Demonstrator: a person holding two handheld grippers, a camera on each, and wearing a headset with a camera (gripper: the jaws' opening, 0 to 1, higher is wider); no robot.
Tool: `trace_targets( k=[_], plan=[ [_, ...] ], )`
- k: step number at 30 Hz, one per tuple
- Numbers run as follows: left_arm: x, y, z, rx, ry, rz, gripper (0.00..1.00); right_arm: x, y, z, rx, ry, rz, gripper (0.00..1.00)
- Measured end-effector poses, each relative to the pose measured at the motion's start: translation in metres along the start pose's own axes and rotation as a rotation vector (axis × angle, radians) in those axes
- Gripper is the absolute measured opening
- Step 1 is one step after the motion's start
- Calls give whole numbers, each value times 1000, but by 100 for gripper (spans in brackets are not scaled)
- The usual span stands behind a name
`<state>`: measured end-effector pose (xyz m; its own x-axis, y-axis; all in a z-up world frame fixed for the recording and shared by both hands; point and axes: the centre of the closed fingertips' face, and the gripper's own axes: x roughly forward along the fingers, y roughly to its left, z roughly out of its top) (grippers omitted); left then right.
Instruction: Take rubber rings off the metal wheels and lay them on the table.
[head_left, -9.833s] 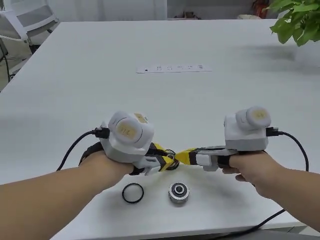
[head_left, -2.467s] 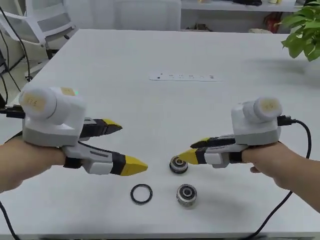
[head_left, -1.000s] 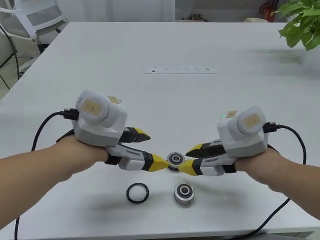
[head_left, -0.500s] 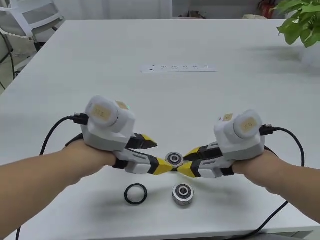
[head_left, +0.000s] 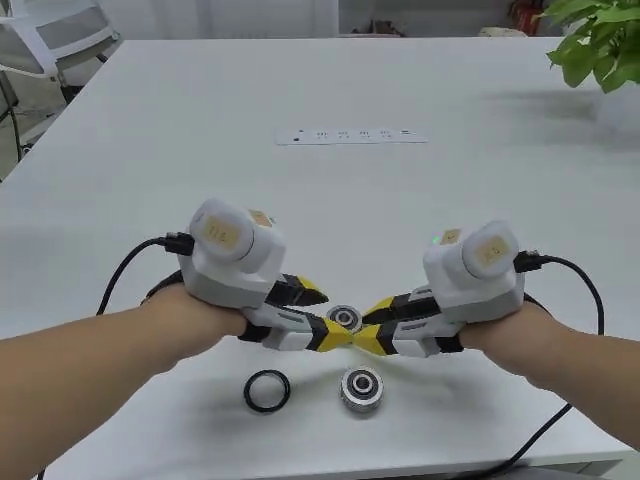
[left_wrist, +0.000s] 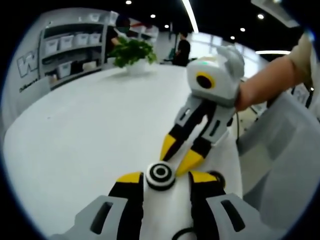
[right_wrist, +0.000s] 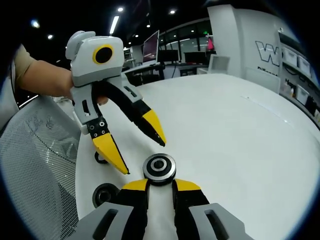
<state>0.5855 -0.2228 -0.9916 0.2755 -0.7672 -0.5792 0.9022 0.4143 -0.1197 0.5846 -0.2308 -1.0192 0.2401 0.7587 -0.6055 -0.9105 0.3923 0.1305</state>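
Observation:
A small metal wheel (head_left: 345, 318) with a dark rubber rim lies on the white table (head_left: 350, 200) between both grippers. My left gripper (head_left: 318, 312) is open, and its yellow tips stand on either side of the wheel (left_wrist: 160, 173). My right gripper (head_left: 372, 332) faces it from the right. Its jaws are a narrow gap apart, and the wheel (right_wrist: 159, 167) sits just beyond their tips. I cannot tell whether they touch it. A second wheel (head_left: 361, 387) and a loose black rubber ring (head_left: 267, 390) lie nearer the table's front edge.
A flat white power strip (head_left: 352, 135) lies mid-table. A green plant (head_left: 595, 45) stands at the far right corner. An office chair (head_left: 50, 40) is beyond the far left edge. Cables (head_left: 130, 270) trail from both grippers across the table.
Both grippers have closed in on the wheel from either side. The left one came from wide on the left, and its tips now flank the wheel. The ring and second wheel stayed put.

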Motion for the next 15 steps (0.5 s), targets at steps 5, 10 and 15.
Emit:
trace_targets(
  k=[5,10,15],
  plan=[
    [4,-1,-2,3,12,-2,33,0,0,0,6,-3,-3,15],
    [8,0,-1,-3,11,4,29,-1,0,-1,12,-1,-5,14],
    [10,2,-2,3,23,12,22,-1,0,-3,15,0,-6,13]
  ],
)
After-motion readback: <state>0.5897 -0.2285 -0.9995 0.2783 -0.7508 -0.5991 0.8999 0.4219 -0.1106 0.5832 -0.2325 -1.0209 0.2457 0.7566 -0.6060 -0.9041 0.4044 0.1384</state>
